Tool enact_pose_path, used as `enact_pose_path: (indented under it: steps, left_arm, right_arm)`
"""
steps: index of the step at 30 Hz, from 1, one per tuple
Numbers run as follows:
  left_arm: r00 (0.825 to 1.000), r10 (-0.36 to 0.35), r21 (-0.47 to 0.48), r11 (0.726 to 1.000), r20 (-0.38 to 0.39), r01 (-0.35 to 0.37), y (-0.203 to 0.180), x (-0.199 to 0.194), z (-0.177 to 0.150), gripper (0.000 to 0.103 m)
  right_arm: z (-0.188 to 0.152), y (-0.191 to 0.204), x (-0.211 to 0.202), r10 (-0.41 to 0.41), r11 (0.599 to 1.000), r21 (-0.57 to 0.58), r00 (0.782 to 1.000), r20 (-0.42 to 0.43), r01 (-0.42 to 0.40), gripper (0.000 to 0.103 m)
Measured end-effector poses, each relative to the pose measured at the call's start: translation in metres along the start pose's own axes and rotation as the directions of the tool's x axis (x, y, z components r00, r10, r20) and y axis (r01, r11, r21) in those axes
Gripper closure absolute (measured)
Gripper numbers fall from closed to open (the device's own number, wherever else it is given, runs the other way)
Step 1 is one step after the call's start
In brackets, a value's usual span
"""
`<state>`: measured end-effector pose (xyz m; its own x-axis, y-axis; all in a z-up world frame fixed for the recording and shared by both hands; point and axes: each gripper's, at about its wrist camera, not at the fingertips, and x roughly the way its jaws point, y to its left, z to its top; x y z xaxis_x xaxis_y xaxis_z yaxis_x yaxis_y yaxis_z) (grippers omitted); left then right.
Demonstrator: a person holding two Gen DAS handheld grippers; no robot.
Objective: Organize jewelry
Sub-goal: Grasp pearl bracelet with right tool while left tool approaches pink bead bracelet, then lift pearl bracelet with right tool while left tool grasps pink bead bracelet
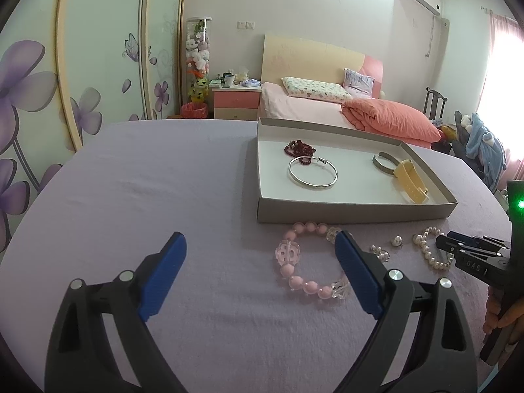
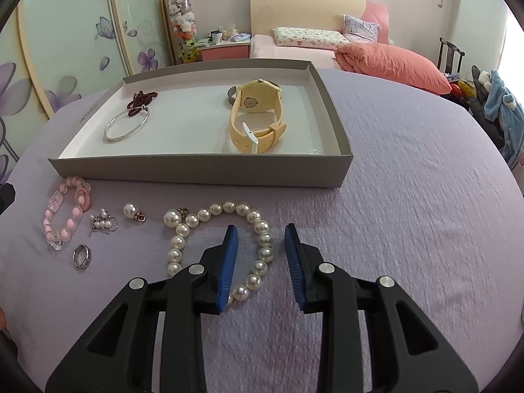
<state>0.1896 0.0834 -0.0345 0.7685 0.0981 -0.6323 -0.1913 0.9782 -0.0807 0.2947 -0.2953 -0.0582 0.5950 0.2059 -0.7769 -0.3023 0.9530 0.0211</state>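
Observation:
A shallow grey box (image 2: 196, 172) (image 1: 353, 211) on the purple cloth holds a dark red bead string (image 2: 142, 98), a silver bangle (image 2: 127, 127) (image 1: 312, 173), a grey cuff (image 1: 383, 163) and a yellow watch (image 2: 257, 114) (image 1: 411, 180). In front of the box lie a pink bead bracelet (image 2: 67, 217) (image 1: 306, 260), a small pearl charm cluster (image 2: 103, 222), a single pearl pendant (image 2: 132, 212), a silver ring (image 2: 82, 255) and a pearl bracelet (image 2: 222, 245) (image 1: 430, 249). My right gripper (image 2: 260, 232) is open, its jaws straddling the pearl bracelet's right side. My left gripper (image 1: 260, 242) is wide open and empty, at the pink bracelet.
The purple cloth (image 2: 409, 196) covers the whole work surface. Behind it are a bed with a pink quilt (image 1: 389, 118), a nightstand (image 1: 235, 98) and wardrobe doors (image 1: 98, 65). A chair with clothes (image 2: 491, 98) stands at the right.

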Motion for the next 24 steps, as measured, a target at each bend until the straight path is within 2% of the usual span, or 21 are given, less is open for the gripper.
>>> enact_pose_path:
  steps: [13,16,19,21,24]
  left_arm:
    - [1.0,-0.004,0.023,1.0,-0.02,0.004,-0.008,0.005,-0.004,0.013]
    - [1.0,-0.006,0.03,1.0,-0.021,0.006,-0.01,0.005,-0.005,0.013]
    - [1.0,-0.008,0.039,0.999,-0.026,0.009,-0.013,0.005,-0.006,0.013]
    - [0.999,-0.009,0.042,0.999,-0.036,0.011,-0.015,0.007,-0.007,0.013]
    - [0.999,-0.011,0.048,0.999,-0.04,0.013,-0.016,0.008,-0.007,0.013]
  right_arm:
    - [-0.002,0.005,-0.002,0.0,0.999,-0.035,1.0,0.004,0.0,0.081]
    - [-0.002,0.008,-0.003,0.008,0.999,-0.04,1.0,0.001,-0.008,0.093]
    - [-0.003,0.011,-0.004,-0.014,0.999,-0.052,1.0,-0.006,0.014,0.093]
    - [0.0,0.009,-0.005,0.011,0.999,-0.036,1.0,-0.013,-0.011,0.093]
    - [0.005,0.007,-0.024,0.021,0.999,-0.035,0.998,0.054,-0.019,0.093]
